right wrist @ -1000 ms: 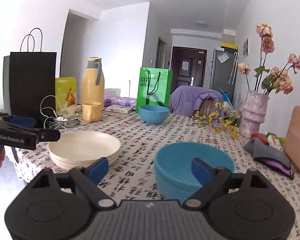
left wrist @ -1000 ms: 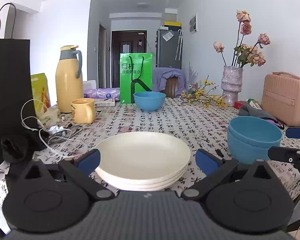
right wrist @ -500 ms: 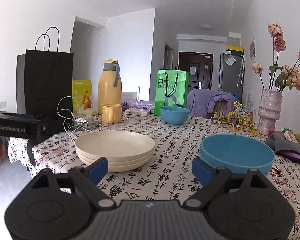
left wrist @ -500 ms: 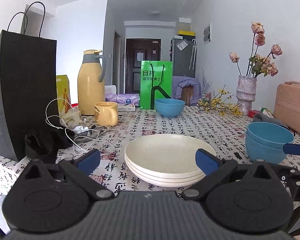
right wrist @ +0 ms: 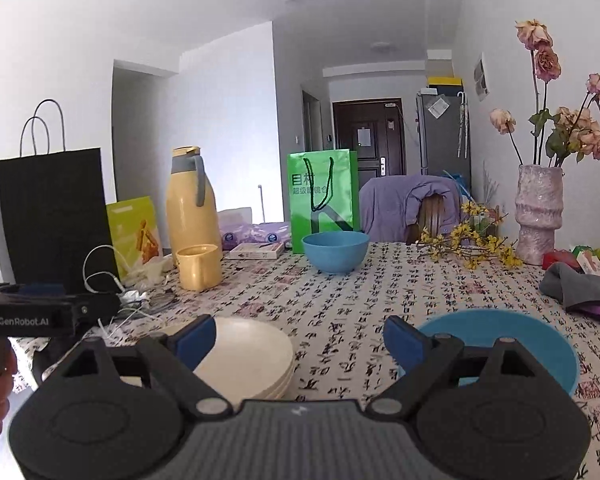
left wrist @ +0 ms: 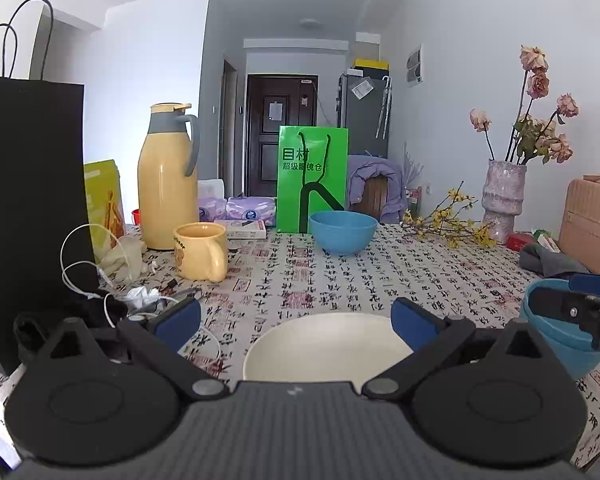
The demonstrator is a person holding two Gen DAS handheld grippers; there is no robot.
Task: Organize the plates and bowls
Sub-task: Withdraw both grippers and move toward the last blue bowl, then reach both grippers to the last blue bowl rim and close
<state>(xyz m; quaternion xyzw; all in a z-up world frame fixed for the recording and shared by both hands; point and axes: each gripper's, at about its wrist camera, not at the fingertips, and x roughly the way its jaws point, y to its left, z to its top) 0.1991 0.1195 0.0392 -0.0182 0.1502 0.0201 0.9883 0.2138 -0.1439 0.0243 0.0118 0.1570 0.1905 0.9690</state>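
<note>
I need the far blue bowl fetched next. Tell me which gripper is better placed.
Slightly the right gripper: open, and the lone blue bowl sits almost straight ahead. The left gripper, also open, has the cream plates beneath it.

We take the stack of cream plates (right wrist: pixel 244 354) as our landmark: three shallow round plates, nested and lying flat on the printed tablecloth. To its right, apart from it, we see two nested blue bowls (right wrist: pixel 512 344), upright. Well beyond the stack, we see a single blue bowl (left wrist: pixel 343 232), upright and empty.
</note>
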